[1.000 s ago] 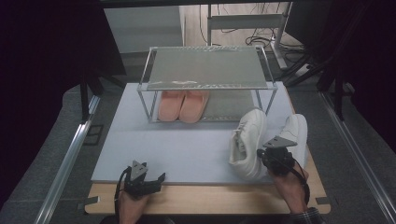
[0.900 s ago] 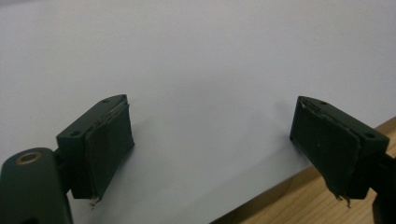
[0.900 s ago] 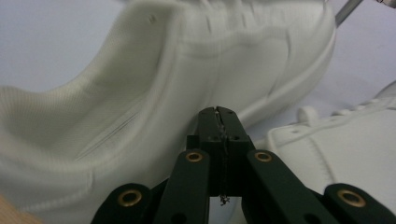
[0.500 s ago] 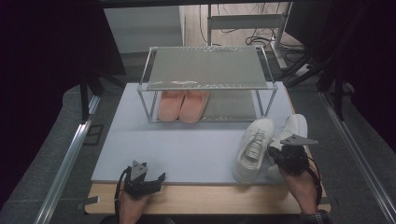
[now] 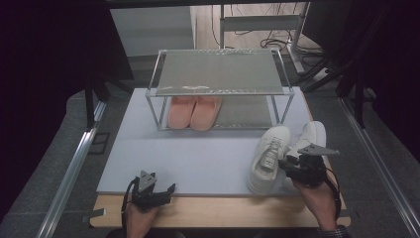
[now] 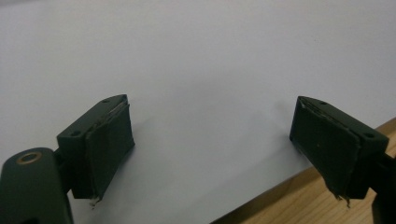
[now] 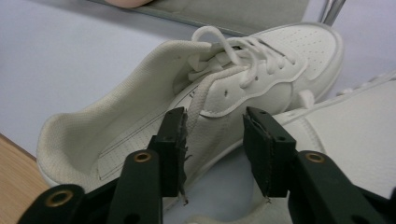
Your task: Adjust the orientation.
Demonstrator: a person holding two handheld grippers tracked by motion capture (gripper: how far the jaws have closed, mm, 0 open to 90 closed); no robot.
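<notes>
Two white sneakers (image 5: pixel 267 158) flank the half-open right claw (image 7: pixel 212 140); left claw (image 6: pixel 210 140) gapes wide.

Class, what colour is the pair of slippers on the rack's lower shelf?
Pale salmon-pink slippers, clearest in the high view.

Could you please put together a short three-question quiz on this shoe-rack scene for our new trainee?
1. True or false: the right tongs are clamped shut on a lace.
2. Which pair sits on the lower shelf of the rack? A) pink slippers B) white sneakers C) black boots
3. Fill in: the left tongs hover open over the ____ mat near the table's wooden edge.

Key
1. False: the jaws stand apart, straddling the side wall of the nearer white sneaker.
2. A: the pink slippers lie there; both sneakers rest on the mat.
3. White; the mat lies bare under them.
</notes>
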